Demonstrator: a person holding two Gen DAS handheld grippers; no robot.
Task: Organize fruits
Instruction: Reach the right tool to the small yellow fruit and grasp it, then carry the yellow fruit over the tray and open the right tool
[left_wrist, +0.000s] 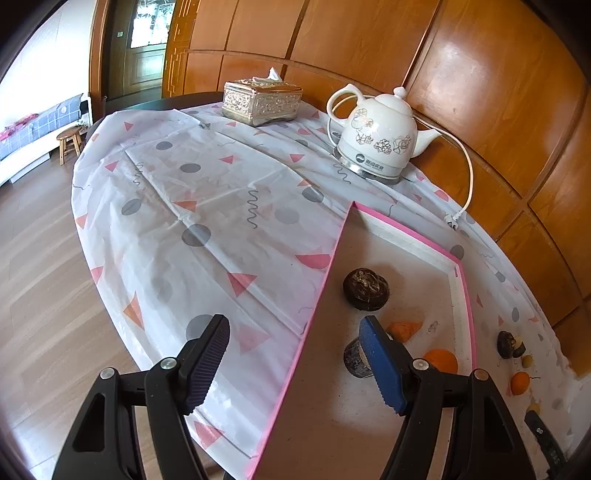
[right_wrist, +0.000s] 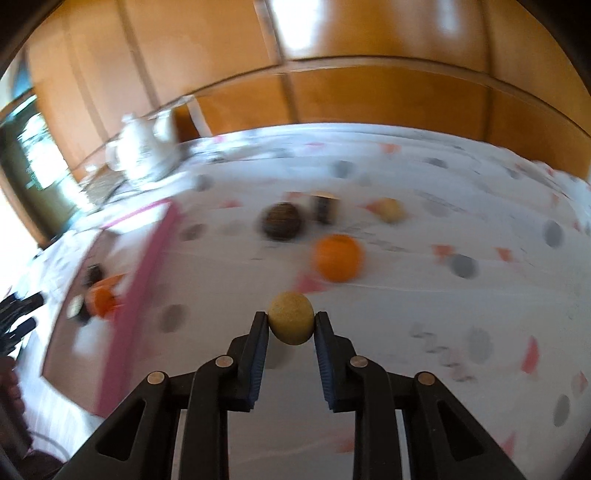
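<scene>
Yellowish small round fruit is sitting pinched between the nearly closed jaws of the right gripper, above the tablecloth; judged step: carrying 1 fruit toward the pink-rimmed tray. Left gripper is hovering wide open and empty astride the tray's near edge. Next move is calling for a clear drop spot beside the orange and dark fruit already inside.

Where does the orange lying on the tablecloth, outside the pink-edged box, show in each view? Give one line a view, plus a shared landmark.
Left wrist: orange at lower right, on the cloth right of the pink-edged box.
Right wrist: orange just right of centre, beyond the small yellow fruit held in the fingers.
Shared landmark: the white kettle.
</scene>
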